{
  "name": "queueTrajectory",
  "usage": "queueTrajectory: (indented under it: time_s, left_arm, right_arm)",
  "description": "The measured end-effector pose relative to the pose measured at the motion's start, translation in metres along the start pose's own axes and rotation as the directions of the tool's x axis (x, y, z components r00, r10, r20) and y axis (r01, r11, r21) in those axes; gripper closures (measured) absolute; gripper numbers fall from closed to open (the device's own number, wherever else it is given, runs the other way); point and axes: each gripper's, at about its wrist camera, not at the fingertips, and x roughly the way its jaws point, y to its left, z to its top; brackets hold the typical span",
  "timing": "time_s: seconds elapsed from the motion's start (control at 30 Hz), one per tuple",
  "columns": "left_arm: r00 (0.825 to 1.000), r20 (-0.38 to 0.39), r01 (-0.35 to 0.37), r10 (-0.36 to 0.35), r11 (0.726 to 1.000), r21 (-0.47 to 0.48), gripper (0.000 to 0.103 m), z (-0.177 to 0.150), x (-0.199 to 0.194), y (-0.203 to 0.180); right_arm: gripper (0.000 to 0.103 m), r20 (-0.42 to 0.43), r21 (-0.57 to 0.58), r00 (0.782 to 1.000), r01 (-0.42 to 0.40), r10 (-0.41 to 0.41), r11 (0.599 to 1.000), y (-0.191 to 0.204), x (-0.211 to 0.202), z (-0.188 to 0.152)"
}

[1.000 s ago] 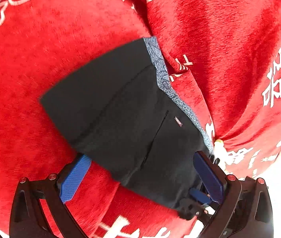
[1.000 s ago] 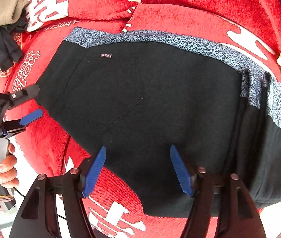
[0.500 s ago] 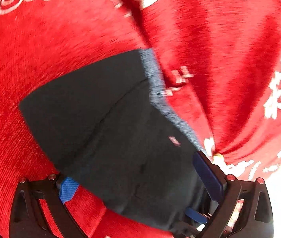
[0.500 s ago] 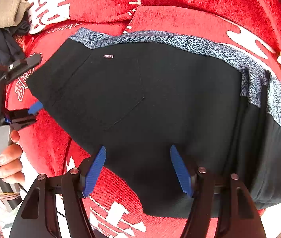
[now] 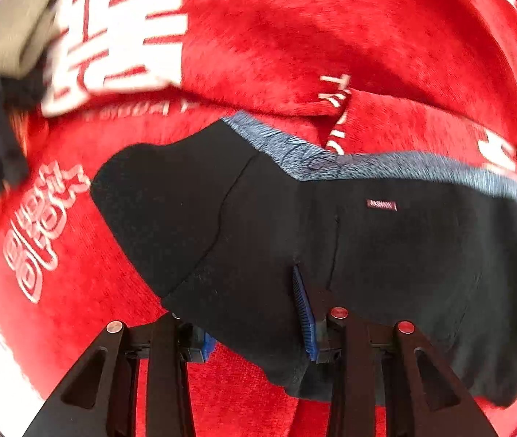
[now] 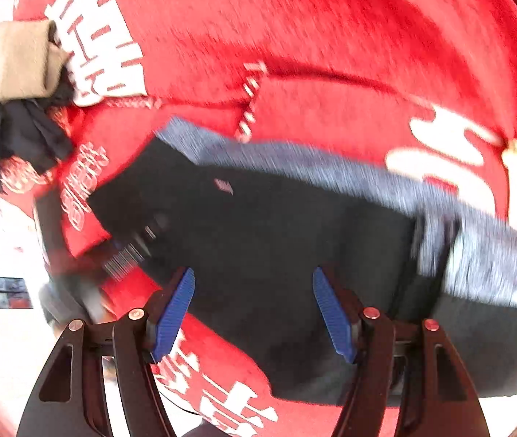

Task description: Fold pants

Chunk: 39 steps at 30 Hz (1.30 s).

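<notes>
The left gripper (image 5: 258, 317) has the black fabric of the pants (image 5: 367, 255) bunched between its blue pads; the right pad (image 5: 304, 313) presses against the cloth edge-on, while the left pad (image 5: 207, 346) is mostly hidden under the fold, so it appears to be pinching the near hem, though how tightly is hard to judge. The pants' edge drapes over and between the fingers.

The right gripper (image 6: 254, 309) is spread wide, its blue pads (image 6: 172, 313) well apart, hovering over the near edge of the pants (image 6: 276, 236); the view is blurred, and it grips nothing.

The pants lie flat on a red blanket (image 5: 294, 36) with white lettering. Their grey-blue waistband (image 5: 367, 164) runs along the far edge, and a small label (image 5: 381, 204) sits just below it. In the right wrist view the band (image 6: 331, 171) continues to the right, where folded layers stack up.

At the far left, a beige cloth (image 6: 21, 62) rests on a dark garment (image 6: 10, 134), well apart from the pants.
</notes>
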Motion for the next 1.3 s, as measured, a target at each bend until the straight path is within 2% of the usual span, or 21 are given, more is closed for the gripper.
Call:
queueTrajectory:
  time_s: [0.07,0.17,0.27,0.33,0.43,0.57,0.6,0.67,0.7,0.73,0.77,0.8,0.93,1.0,1.07,1.13,1.2,1.3]
  left_arm:
    - [1.000,0.017,-0.018,0.018,0.999,0.030,0.065,-0.002,-0.004,-0.001]
    - [0.999,0.024,-0.032,0.031,0.998,0.058,0.065,0.000,0.002,-0.006]
    - [0.998,0.044,-0.057,0.053,0.993,0.101,0.065,-0.002,-0.001,-0.009]
    - [0.996,0.055,-0.073,0.067,0.990,0.122,0.065,-0.003,-0.004,-0.010]
    - [0.995,0.060,-0.083,0.076,0.989,0.126,0.065,-0.002,-0.004,-0.012]
    - [0.995,0.060,-0.089,0.082,0.989,0.117,0.065,0.000,-0.005,-0.011]
    - [0.995,0.060,-0.088,0.081,0.989,0.118,0.065,-0.001,-0.007,-0.012]
    - [0.997,0.044,-0.076,0.071,0.990,0.118,0.065,-0.001,-0.009,-0.013]
    - [0.996,0.059,-0.076,0.069,0.989,0.125,0.065,-0.001,-0.015,-0.015]
    - [0.995,0.069,-0.077,0.068,0.988,0.134,0.065,0.000,-0.019,-0.016]
    - [0.995,0.077,-0.072,0.061,0.988,0.139,0.065,0.001,-0.025,-0.018]
    - [0.995,0.083,-0.063,0.052,0.989,0.136,0.065,0.003,-0.032,-0.019]
    - [0.995,0.095,-0.028,0.017,0.993,0.112,0.065,0.015,-0.062,-0.026]
    - [0.994,0.113,-0.002,-0.010,0.994,0.107,0.065,0.023,-0.082,-0.031]
    - [0.991,0.130,0.022,-0.037,0.993,0.114,0.065,0.026,-0.097,-0.039]
    - [0.988,0.148,0.019,-0.041,0.990,0.143,0.065,0.028,-0.106,-0.050]
    - [0.986,0.162,-0.002,-0.028,0.983,0.182,0.065,0.026,-0.113,-0.064]
    - [0.984,0.178,-0.017,-0.025,0.972,0.233,0.065,0.023,-0.122,-0.081]
  right_arm:
    - [0.024,-0.038,-0.016,0.999,-0.033,0.032,0.999,0.011,0.002,0.025]
    - [0.024,-0.137,-0.061,0.987,-0.097,0.088,0.993,0.040,0.022,0.069]
    - [0.024,-0.289,-0.103,0.952,-0.135,0.100,0.986,0.079,0.061,0.102]
    - [0.024,-0.360,-0.148,0.929,-0.146,0.084,0.978,0.105,0.087,0.116]
    - [0.024,-0.440,-0.232,0.897,-0.161,0.044,0.959,0.144,0.119,0.127]
    - [0.024,-0.548,-0.306,0.835,-0.148,-0.047,0.940,0.182,0.156,0.124]
    - [0.024,-0.566,-0.338,0.820,-0.133,-0.088,0.932,0.189,0.166,0.122]
    - [0.024,-0.574,-0.383,0.803,-0.087,-0.163,0.920,0.189,0.179,0.116]
    - [0.025,-0.579,-0.396,0.792,-0.066,-0.193,0.916,0.188,0.185,0.115]
    - [0.048,-0.584,-0.398,0.783,-0.050,-0.212,0.916,0.184,0.190,0.113]
    - [0.080,-0.586,-0.393,0.782,-0.045,-0.213,0.919,0.180,0.191,0.113]
    - [0.084,-0.581,-0.372,0.790,-0.044,-0.196,0.927,0.174,0.188,0.115]
    - [0.085,-0.514,-0.341,0.853,-0.106,-0.091,0.934,0.158,0.150,0.112]
    - [0.086,-0.487,-0.271,0.873,-0.177,0.024,0.946,0.143,0.123,0.111]
    - [0.087,-0.441,-0.189,0.884,-0.260,0.155,0.947,0.127,0.092,0.110]
    - [0.087,-0.384,-0.125,0.884,-0.337,0.267,0.933,0.111,0.060,0.107]
    - [0.088,-0.344,-0.098,0.883,-0.371,0.318,0.924,0.098,0.037,0.102]
    - [0.088,-0.300,-0.062,0.887,-0.386,0.352,0.920,0.072,0.015,0.093]
